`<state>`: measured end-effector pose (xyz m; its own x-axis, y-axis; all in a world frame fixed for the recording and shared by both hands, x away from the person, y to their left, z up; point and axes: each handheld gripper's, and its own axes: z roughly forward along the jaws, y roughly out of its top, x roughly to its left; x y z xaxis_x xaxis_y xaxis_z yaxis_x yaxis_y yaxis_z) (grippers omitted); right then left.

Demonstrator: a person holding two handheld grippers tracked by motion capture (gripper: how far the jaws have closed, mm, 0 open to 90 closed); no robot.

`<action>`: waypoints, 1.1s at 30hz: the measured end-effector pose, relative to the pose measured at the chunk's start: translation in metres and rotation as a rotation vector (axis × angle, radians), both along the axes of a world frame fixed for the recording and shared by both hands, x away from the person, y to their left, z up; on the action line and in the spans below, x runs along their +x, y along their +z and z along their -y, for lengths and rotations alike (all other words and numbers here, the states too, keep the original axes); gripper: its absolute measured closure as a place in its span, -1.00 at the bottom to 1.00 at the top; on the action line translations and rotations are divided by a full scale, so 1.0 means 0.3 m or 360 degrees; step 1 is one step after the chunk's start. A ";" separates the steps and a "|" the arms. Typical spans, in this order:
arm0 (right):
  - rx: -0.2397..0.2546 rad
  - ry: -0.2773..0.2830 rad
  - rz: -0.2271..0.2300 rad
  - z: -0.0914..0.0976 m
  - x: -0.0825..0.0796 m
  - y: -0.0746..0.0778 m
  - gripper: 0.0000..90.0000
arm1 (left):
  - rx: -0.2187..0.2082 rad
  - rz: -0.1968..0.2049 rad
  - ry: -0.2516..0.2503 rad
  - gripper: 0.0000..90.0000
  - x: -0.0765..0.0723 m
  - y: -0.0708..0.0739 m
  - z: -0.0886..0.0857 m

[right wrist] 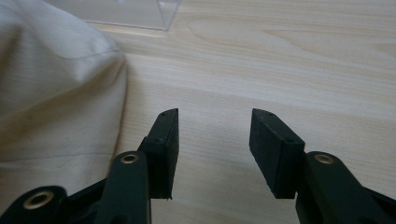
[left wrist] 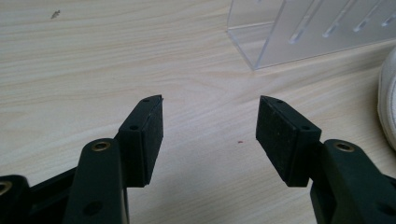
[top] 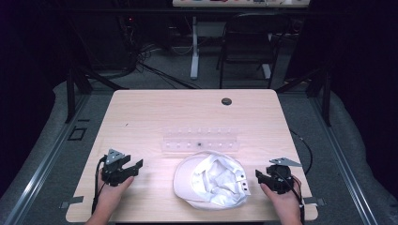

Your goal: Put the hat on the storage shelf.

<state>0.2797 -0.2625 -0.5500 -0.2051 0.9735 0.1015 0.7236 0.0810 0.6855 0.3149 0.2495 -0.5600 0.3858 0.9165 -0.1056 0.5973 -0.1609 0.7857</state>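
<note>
A white cap (top: 211,180) lies upside down on the wooden table (top: 155,112), near its front edge; its edge (left wrist: 387,105) shows in the left gripper view and its fabric (right wrist: 51,93) in the right gripper view. Behind it stands a clear plastic rack (top: 200,139) (left wrist: 308,30) (right wrist: 135,10). My left gripper (top: 133,167) (left wrist: 210,135) rests left of the cap, open, with bare table between its jaws. To the cap's right, my right gripper (top: 259,176) (right wrist: 214,149) is open too and holds nothing.
A round dark grommet (top: 226,101) sits in the table near its far edge. Beyond the table stand a dark chair (top: 248,42) and a white desk leg (top: 194,47) with cables on the floor.
</note>
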 end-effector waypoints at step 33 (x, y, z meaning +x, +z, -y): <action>0.0361 0.0288 -0.0452 -0.032 0.044 0.232 0.13 | 0.0000 -0.0040 -0.0058 0.02 -0.001 -0.020 0.021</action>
